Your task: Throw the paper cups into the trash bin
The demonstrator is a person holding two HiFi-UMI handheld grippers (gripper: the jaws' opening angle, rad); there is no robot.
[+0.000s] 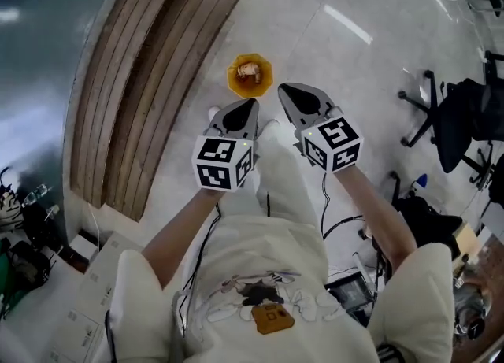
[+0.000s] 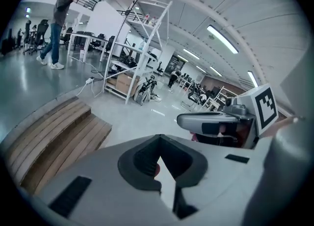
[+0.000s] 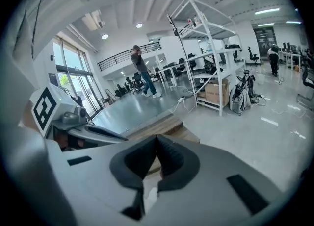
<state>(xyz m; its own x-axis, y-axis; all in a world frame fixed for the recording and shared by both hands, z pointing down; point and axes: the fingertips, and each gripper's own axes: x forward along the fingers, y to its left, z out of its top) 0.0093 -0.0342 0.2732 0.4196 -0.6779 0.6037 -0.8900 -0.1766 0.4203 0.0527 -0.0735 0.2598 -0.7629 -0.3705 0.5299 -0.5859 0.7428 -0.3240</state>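
Observation:
An orange trash bin (image 1: 250, 75) stands on the pale floor just ahead of both grippers, with crumpled light paper showing inside it. I cannot tell single cups apart in there. My left gripper (image 1: 244, 106) hangs below and slightly left of the bin, its jaws together and empty. My right gripper (image 1: 293, 92) is beside it, right of the bin, also shut with nothing held. In the left gripper view the jaws (image 2: 160, 144) meet at the tip. The right gripper view shows its jaws (image 3: 157, 140) pressed together too.
A curved wooden slat platform (image 1: 134, 78) runs along the left. Black office chairs (image 1: 461, 121) and cables sit at the right. A white metal rack (image 3: 216, 63) and a standing person (image 3: 142, 70) are far across the hall.

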